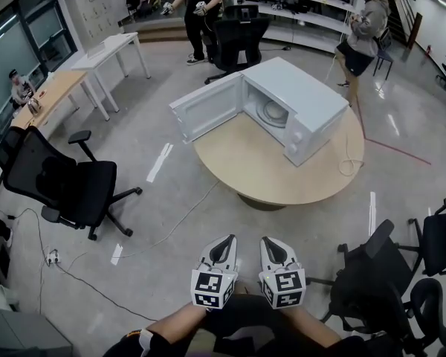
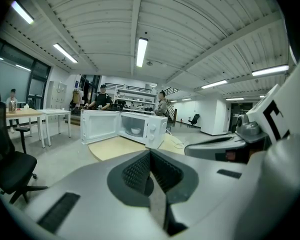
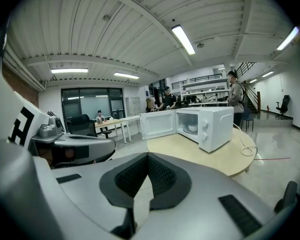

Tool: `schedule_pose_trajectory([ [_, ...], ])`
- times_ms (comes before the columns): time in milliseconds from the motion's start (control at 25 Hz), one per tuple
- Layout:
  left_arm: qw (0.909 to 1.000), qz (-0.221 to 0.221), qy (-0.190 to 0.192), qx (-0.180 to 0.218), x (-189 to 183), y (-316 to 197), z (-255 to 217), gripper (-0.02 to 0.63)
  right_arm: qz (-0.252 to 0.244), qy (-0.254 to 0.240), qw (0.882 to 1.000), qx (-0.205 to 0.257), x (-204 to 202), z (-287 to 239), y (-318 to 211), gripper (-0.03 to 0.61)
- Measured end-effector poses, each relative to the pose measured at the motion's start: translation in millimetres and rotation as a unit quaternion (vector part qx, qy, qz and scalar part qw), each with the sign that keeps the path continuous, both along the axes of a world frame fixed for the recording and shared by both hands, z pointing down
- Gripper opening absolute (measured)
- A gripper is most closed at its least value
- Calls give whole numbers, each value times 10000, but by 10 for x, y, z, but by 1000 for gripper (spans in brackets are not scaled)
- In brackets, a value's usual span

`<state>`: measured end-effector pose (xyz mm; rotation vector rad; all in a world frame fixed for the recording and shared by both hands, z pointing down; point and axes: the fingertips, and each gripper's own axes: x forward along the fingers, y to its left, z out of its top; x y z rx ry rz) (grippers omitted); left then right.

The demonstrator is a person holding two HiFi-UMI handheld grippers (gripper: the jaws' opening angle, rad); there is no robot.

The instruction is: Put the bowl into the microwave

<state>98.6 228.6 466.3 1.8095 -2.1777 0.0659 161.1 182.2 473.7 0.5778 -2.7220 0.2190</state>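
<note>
At the left edge of the round bench (image 1: 245, 173) the door (image 1: 207, 110) is hanging wide open. Just right of it the small white bowl (image 3: 192, 128) is sitting inside the cavity of the white microwave (image 1: 316, 99), so the placing is looking already done. The bowl is reading as glazed ceramic or hard plastic: stiff, fairly light, smooth and likely slippery, and liable to chip if it is knocked against the cavity wall. Were it to be lifted again, the rim is offering the best hold, with one pad inside and one outside, because the rounded wall is giving the pads little to bite on. Whether anything is lying in it is not showing at this range. Nearer the person and well apart from the bench, the left hand-held gripper (image 2: 151, 160) is being held low in front of the body. Its ribbed pads are pressing together on nothing. Just beside it, the right hand-held gripper (image 3: 147, 165) is being held the same way, clenched and empty, and both are pointing toward the open microwave.
</note>
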Motion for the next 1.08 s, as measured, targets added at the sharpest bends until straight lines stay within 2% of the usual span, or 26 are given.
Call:
schedule_pose_trajectory([
  [1080,10000,5,-33,-5,-87,-83,7,46,-39,-1,10000,-33,-79,28,-68,15],
])
